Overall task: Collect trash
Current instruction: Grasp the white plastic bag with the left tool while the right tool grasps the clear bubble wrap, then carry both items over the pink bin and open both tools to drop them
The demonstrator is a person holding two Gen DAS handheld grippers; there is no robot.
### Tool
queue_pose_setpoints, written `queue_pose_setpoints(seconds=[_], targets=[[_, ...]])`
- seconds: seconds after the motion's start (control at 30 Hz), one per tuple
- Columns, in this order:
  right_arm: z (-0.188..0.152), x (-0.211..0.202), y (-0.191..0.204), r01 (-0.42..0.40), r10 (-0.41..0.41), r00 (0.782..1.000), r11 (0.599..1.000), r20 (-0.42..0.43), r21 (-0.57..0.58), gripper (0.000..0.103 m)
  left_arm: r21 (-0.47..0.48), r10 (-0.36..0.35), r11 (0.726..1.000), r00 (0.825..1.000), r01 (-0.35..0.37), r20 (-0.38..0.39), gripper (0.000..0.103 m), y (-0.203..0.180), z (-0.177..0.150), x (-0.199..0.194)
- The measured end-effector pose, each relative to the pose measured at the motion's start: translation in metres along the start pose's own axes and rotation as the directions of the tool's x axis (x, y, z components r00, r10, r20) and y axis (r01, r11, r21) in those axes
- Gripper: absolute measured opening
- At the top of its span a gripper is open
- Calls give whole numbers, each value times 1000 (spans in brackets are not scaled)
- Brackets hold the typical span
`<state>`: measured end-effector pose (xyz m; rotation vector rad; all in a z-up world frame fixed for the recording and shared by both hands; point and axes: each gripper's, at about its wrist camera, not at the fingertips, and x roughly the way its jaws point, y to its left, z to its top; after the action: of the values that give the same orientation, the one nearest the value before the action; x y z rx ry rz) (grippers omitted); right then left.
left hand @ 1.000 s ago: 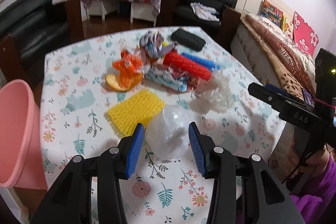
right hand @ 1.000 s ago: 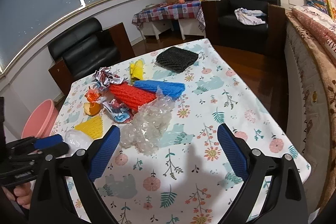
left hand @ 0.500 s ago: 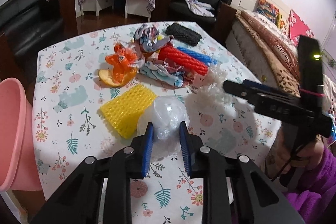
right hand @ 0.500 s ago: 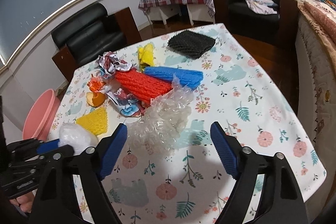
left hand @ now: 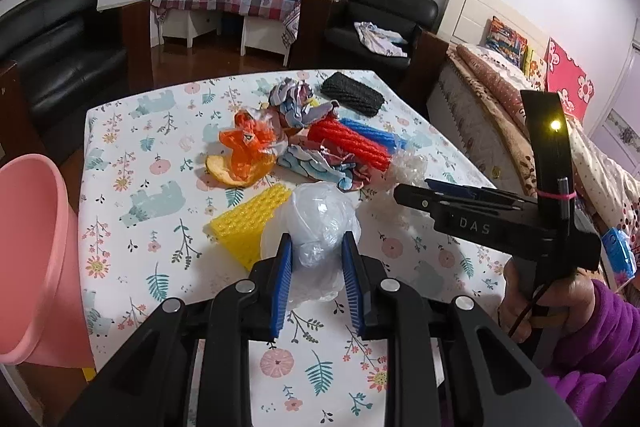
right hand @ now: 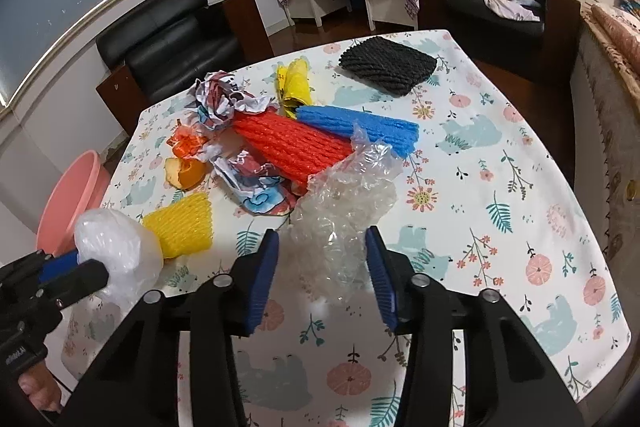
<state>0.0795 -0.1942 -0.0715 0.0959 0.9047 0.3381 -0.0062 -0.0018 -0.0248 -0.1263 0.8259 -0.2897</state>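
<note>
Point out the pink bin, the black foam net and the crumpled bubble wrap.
pink bin (left hand: 36, 247), left wrist view, on its outer wall.
black foam net (right hand: 387, 65), right wrist view, on the middle of its top.
crumpled bubble wrap (right hand: 344, 211), right wrist view, on the middle of the clear bundle.

Lay scattered on the floral worktop (right hand: 500, 187): clear bubble wrap (right hand: 344, 211), crumpled; white plastic bag (left hand: 316, 223), balled, beside yellow foam net (left hand: 252, 223); red foam net (right hand: 288, 147) touching blue foam net (right hand: 356, 127); black foam net (right hand: 388, 65) apart.
</note>
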Motion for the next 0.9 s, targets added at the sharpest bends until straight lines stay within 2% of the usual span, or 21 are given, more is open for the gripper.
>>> queue_pose_setpoints(seconds=[0.17,0.47,0.9], targets=[[-2,-9,6,15,-15,1000,1000,10,-13,40,-7,0,1000,1000,0,28,24,3,-1,-9],[3,-36,33,33,-26,997,995,74,-94,38,-35,27,999,996,-24,87,23,18,-3,-30],[20,-48,100,-3,34,992,968,120,-251,38,-151,123,984,979,-98,162,24,60,-6,-63]])
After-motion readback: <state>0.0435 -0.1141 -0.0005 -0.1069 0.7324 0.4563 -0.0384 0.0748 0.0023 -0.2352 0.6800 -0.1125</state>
